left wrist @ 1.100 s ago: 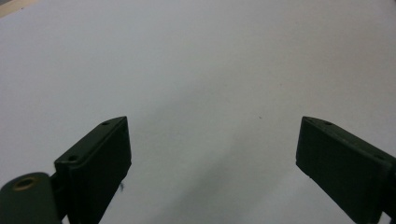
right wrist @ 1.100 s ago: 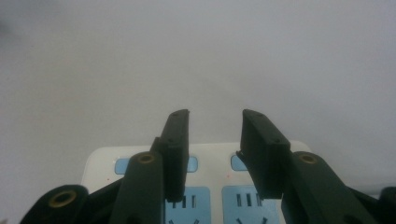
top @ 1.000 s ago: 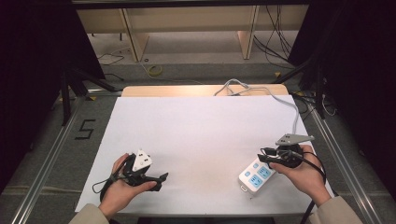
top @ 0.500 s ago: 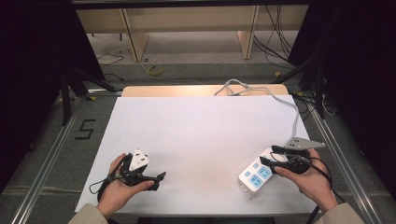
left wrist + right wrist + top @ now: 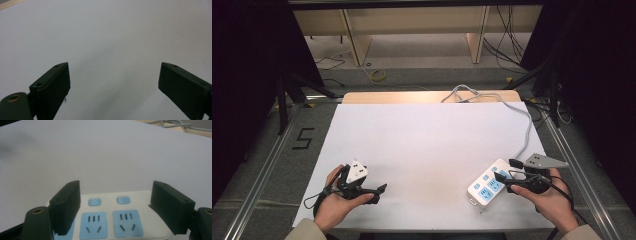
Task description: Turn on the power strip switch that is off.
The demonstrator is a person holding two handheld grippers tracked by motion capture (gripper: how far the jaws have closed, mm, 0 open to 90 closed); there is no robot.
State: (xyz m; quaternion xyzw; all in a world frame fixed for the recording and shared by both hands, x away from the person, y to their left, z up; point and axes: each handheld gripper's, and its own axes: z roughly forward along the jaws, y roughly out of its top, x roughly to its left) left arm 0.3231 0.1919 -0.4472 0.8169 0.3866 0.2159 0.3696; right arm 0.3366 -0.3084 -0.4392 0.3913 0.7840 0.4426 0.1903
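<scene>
A white power strip [image 5: 486, 186] with blue sockets lies flat on the white sheet [image 5: 427, 145] at the near right. Its grey cable [image 5: 528, 125] runs toward the back edge. My right gripper [image 5: 507, 170] sits at the strip's right end and points left. In the right gripper view the strip [image 5: 110, 220] lies between and below the jaws of that gripper [image 5: 115, 205]. The jaws have just been opening and the pads stand off the strip. My left gripper [image 5: 381, 190] rests at the near left in a hand, open over bare sheet [image 5: 107, 37], with nothing between the jaws of this gripper [image 5: 113, 77].
The cable loops in a coil [image 5: 467, 93] at the table's wooden back edge [image 5: 412, 97]. Metal rails [image 5: 262, 175] run along both sides. A "5" mark [image 5: 303, 138] lies on the floor at the left. Dark stands and loose cables sit beyond the table.
The right gripper's jaws have spread wide and let go of the power strip, and the hand has drawn slightly back toward the near right. The strip and the left hand stayed put.
</scene>
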